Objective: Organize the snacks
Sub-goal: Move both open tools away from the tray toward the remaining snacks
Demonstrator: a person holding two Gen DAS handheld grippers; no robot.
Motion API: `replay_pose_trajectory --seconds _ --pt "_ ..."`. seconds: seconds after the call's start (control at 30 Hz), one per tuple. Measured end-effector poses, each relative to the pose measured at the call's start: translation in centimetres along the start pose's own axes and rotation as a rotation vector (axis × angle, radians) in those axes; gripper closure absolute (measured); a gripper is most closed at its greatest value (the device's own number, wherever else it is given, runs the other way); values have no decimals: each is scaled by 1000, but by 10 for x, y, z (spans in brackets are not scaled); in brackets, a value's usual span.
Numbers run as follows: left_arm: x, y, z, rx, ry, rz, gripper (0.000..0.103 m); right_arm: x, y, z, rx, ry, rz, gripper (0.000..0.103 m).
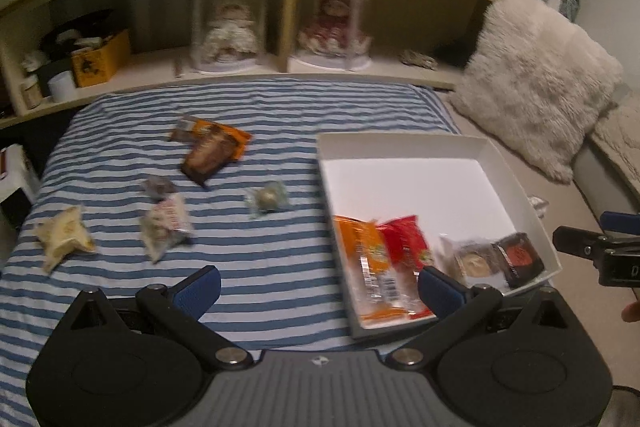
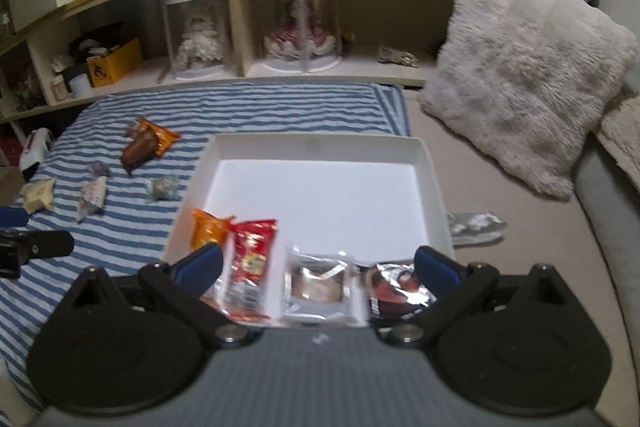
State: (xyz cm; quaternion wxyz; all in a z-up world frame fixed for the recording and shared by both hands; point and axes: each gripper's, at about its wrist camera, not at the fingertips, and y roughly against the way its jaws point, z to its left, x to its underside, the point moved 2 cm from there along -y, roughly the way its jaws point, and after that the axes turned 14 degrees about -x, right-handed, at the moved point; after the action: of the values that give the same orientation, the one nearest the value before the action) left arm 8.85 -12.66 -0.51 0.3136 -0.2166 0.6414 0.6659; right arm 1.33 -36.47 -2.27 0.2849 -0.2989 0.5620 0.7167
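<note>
Both my grippers are spread wide and hold nothing. My right gripper (image 2: 318, 269) hangs over the near edge of the white box (image 2: 434, 187), where four packets sit in a row, leaving room behind. My left gripper (image 1: 320, 285) faces the striped cloth (image 1: 260, 115); the loose snacks (image 1: 266, 202) lie ahead, well apart.

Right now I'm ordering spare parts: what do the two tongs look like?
Both match. The left tongs and right tongs each have blue finger pads on black linkage arms with silver pivot bolts, over a ribbed grey body bearing a small white logo. No cables or sleeves show.
</note>
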Motion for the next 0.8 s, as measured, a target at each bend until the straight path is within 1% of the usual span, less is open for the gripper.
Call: replay_pose_trajectory --seconds 0.3,0.53,0.8 --pt "-2 -11 66 -68 111 9 0 -12 -27 53 -62 45 -8 0" --pt "-2 -26 119 -170 216 7 0 -23 -62 100 -142 72 6 0" --pt "0 -53 176 -267 332 42 0 -35 -107 156 -237 94 30 0"
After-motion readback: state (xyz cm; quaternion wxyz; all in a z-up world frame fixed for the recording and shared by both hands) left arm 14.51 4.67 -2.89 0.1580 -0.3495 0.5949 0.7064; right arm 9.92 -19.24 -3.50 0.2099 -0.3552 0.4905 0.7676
